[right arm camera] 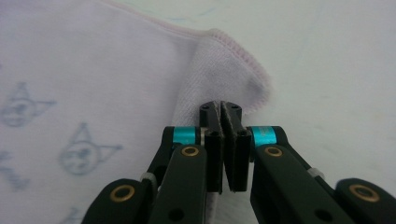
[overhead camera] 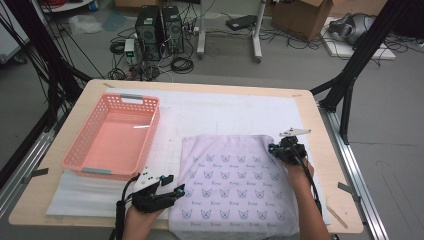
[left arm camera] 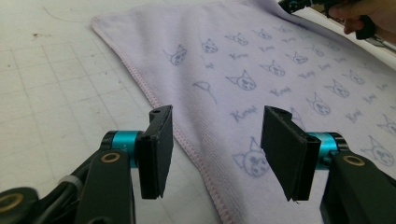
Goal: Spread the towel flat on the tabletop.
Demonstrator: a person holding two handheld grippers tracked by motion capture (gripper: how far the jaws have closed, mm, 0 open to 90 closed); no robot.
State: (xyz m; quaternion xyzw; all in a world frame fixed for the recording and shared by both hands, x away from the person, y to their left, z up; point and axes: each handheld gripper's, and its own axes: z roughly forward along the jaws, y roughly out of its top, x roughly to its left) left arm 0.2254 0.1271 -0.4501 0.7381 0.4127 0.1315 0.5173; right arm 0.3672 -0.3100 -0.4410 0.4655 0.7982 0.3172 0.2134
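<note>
A lilac towel [overhead camera: 235, 182] printed with small cat faces is lying flat on the white mat covering the tabletop [overhead camera: 320, 130], just to the right of a pink basket [overhead camera: 114, 134], and the work in hand is looking like a fold of that cloth. The right claw [overhead camera: 274, 148] is sitting at the towel's far right corner, its jaws pressed together and pinching the hemmed corner [right arm camera: 233, 70], which is puckering up around them in the right gripper view. The left claw [overhead camera: 172, 190] is hovering at the near left edge with its jaws spread, the stitched hem [left arm camera: 187, 144] lying between them but not yet gripped. To do this step well, the left claw is probably needing to settle low over that hem and close firmly before either hand lifts, so both corners rise together and the cloth is not dragging or skewing. The right forearm is reaching forward along the towel's right side; the left hand is staying close to the near edge, angled inward.
</note>
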